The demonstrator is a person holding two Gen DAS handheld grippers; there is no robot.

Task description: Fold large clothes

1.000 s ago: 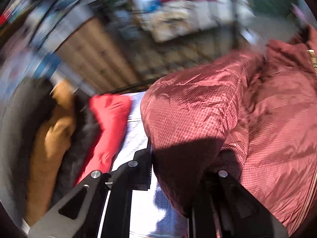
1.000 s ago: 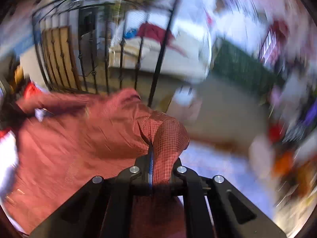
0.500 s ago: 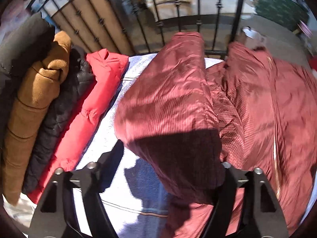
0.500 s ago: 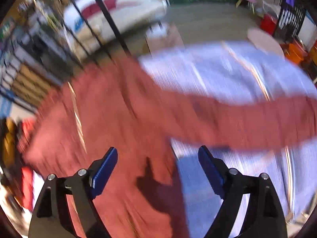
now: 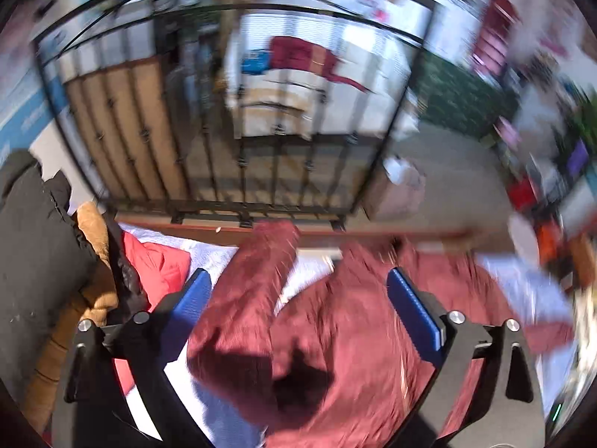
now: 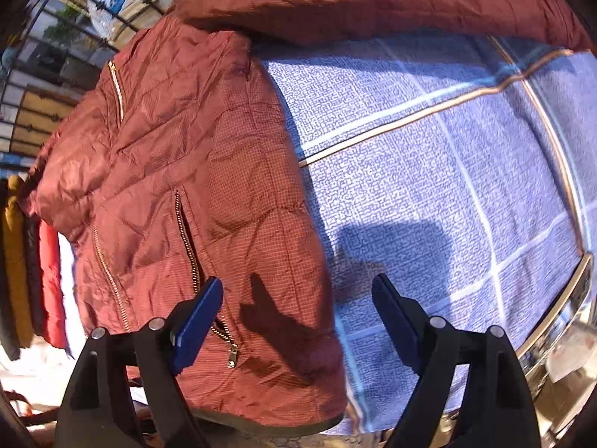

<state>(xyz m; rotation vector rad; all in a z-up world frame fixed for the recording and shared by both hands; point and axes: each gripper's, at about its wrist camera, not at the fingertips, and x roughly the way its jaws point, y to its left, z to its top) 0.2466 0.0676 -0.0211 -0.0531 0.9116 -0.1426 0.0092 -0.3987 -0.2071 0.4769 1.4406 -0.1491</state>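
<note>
The bed cover is the largest thing: a blue-white fabric w/ a fine maze-like print, crossed by pale lines and thin gold-brown stripes, lying flat. On it rests one maroon jacket, of shiny, crinkled, quilted material w/ a small grid pattern; it takes the left half of the right wrist view, front side up. One sleeve stretches out across the top of the cover toward the right. I count 3 gold zippers on the front: one near the collar, one long main zip, one pocket zip w/ a metal puller close to the bottom hem. In the left wrist view the same jacket is blurred, w/ another sleeve reaching toward the black iron railing, which has vertical bars and stands at the far edge of the bed. Left of the jacket lie 4 folded coats side by side: a red one, a black puffy one, a tan one and a dark grey one. The left gripper is spread wide above the jacket, holding nothing; its pads are blue. The right gripper is also wide apart and has nothing in it, over the jacket's lower edge, one pad over the pocket zip.
</note>
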